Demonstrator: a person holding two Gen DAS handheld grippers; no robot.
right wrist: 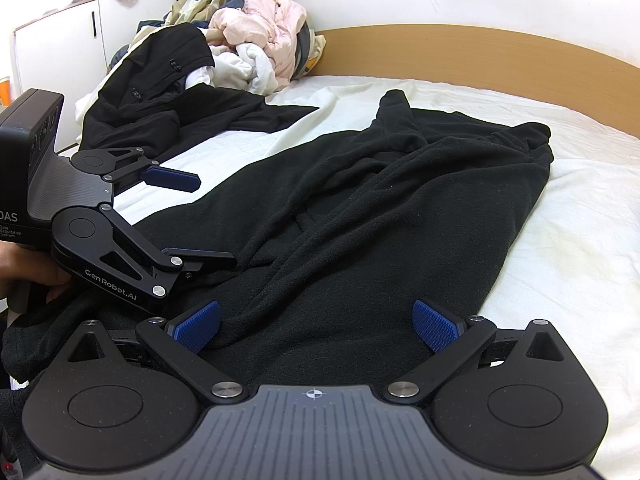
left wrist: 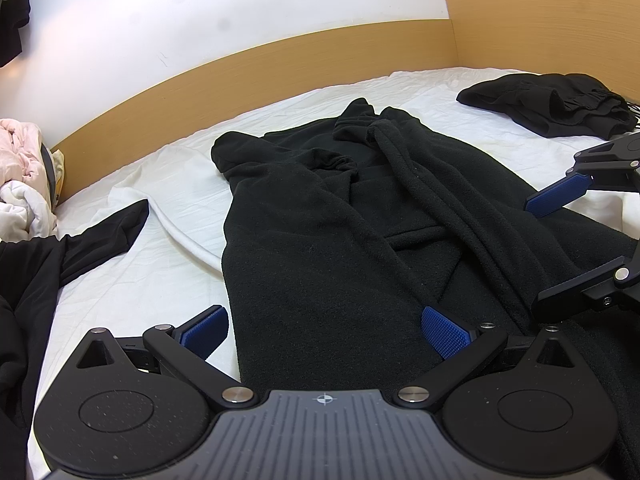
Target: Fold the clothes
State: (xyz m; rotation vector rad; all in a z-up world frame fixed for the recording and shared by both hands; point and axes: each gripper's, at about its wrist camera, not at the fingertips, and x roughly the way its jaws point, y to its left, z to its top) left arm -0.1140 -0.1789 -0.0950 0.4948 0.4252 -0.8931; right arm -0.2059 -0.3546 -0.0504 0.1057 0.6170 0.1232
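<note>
A black fleece garment (left wrist: pixel 320 240) (right wrist: pixel 380 220) lies spread lengthwise on the white sheet (left wrist: pixel 160 280) (right wrist: pixel 560 260), with its sleeves folded in across its middle. My left gripper (left wrist: pixel 324 330) (right wrist: pixel 214 220) is open over the garment's near left edge, one pad above the sheet and the other above the fleece. My right gripper (right wrist: pixel 316 326) (left wrist: pixel 534 254) is open too, low over the near right part of the fleece. Neither gripper holds cloth. A hand (right wrist: pixel 24 268) holds the left gripper.
A folded black garment (left wrist: pixel 560 108) lies at the far right corner of the bed. A black jacket (left wrist: pixel 40 280) (right wrist: pixel 160 92) and a heap of pink and white clothes (left wrist: pixel 24 184) (right wrist: pixel 256 40) fill the left side. A wooden bed frame (left wrist: pixel 280 64) (right wrist: pixel 480 56) borders the mattress.
</note>
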